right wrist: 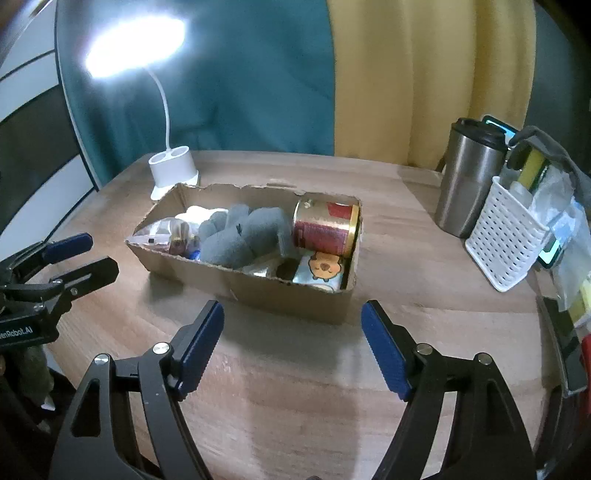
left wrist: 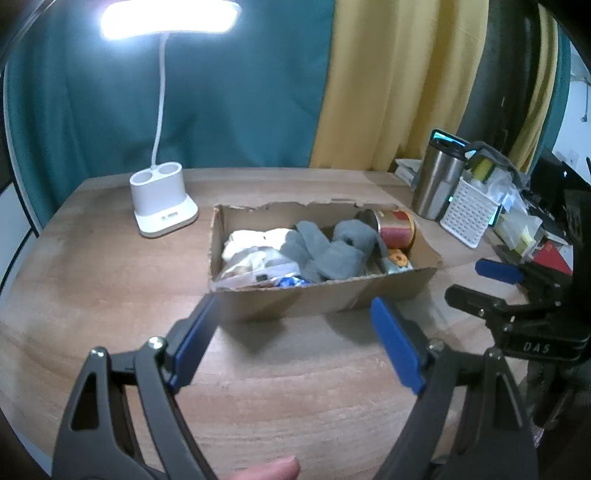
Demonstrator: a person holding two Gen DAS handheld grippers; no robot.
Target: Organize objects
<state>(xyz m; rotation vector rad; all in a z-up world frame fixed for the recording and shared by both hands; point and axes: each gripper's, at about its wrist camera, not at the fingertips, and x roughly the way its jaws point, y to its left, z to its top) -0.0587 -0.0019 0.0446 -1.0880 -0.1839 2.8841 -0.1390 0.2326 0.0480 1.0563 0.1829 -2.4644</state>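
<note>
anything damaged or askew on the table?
The cardboard box has ragged, torn top edges, most visibly along its back rim. Inside, the red and gold can lies on its side against grey cloth. Nothing looks spilled.

A white desk lamp (left wrist: pixel 168 18) at eleven o'clock glares, its head blown out in both views; the wooden table (left wrist: pixel 110 277) is evenly lit while the corners fall dark. The cardboard box (right wrist: pixel 295 299) throws a soft shadow towards six o'clock; fisheye bending curves the edges, and the whole picture is slightly soft.
</note>
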